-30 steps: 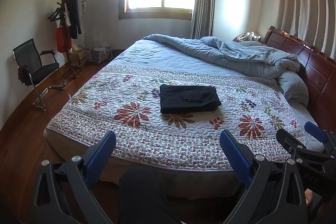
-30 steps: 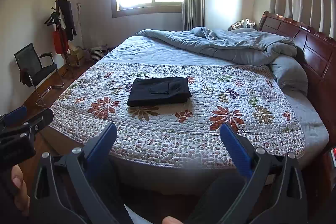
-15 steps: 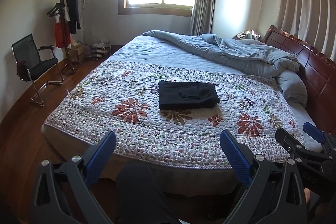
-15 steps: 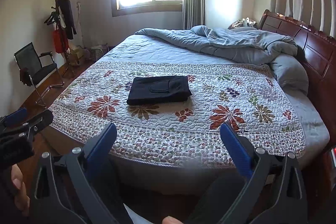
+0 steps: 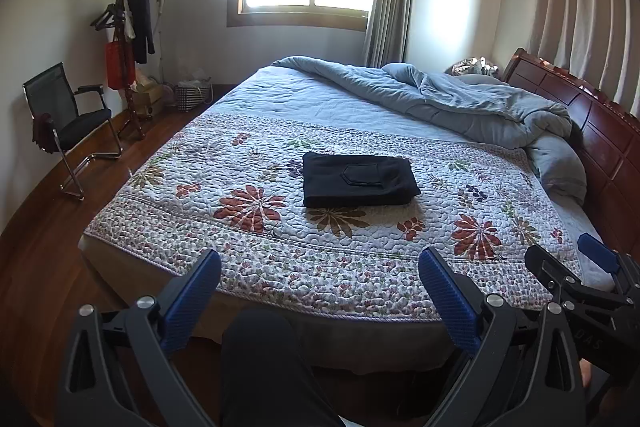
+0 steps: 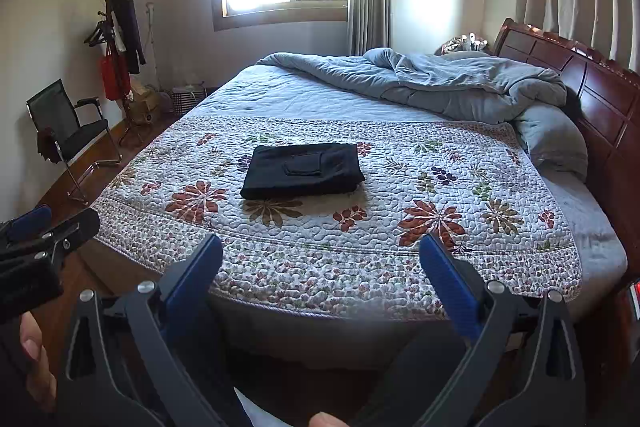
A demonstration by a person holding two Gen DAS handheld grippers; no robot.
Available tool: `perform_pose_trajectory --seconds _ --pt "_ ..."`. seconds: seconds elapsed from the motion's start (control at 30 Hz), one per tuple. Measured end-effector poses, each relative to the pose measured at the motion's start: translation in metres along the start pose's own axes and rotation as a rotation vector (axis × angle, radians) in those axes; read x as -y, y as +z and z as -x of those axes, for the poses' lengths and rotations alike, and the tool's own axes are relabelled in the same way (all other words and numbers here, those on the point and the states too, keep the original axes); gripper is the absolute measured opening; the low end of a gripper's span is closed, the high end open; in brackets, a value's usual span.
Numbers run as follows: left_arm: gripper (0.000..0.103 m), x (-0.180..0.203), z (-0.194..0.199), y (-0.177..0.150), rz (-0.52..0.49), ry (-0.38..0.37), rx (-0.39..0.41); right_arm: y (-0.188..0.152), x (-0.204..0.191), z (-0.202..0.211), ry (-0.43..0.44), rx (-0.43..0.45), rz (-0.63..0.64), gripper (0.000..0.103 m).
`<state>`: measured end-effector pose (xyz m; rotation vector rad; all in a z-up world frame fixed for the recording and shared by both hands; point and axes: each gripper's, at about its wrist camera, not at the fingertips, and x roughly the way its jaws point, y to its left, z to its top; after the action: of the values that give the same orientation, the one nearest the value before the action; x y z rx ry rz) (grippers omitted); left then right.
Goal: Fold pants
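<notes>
Pants (image 5: 358, 181) noted folded flat on bed (image 5: 280, 267), long axis crosswise, well ahead of both grippers. Left gripper (image 5: 320, 291) and right gripper (image 6: 322, 277): jaws spread wide, nothing held. Neither judged clearly nearer.

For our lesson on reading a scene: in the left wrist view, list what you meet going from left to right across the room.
Chair → coat rack → basket → pants → duvet → headboard.

Black pants (image 5: 360, 179), white quilt (image 5: 240, 227) with red-brown flowers, grey-blue duvet (image 5: 460, 99), reddish-brown headboard (image 5: 600, 123)
</notes>
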<state>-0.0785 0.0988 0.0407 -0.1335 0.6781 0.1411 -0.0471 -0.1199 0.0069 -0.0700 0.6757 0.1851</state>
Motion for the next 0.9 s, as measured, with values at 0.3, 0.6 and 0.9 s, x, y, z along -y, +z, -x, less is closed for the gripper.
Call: perform_pose_trajectory --seconds 0.3,0.6,0.9 --pt "0.099 -0.0012 0.0003 -0.0007 0.003 -0.001 -0.002 -0.0015 0.0013 -0.0035 -0.001 -0.005 0.003 0.098" --pt "0.099 -0.0027 0.0004 -0.0021 0.005 0.003 -0.003 -0.0027 0.001 -0.0043 -0.003 -0.008 0.006 0.098" --pt "0.099 -0.0023 -0.0025 -0.0029 0.012 -0.006 -0.014 -0.0044 0.0009 -0.0051 -0.002 -0.014 0.003 0.098"
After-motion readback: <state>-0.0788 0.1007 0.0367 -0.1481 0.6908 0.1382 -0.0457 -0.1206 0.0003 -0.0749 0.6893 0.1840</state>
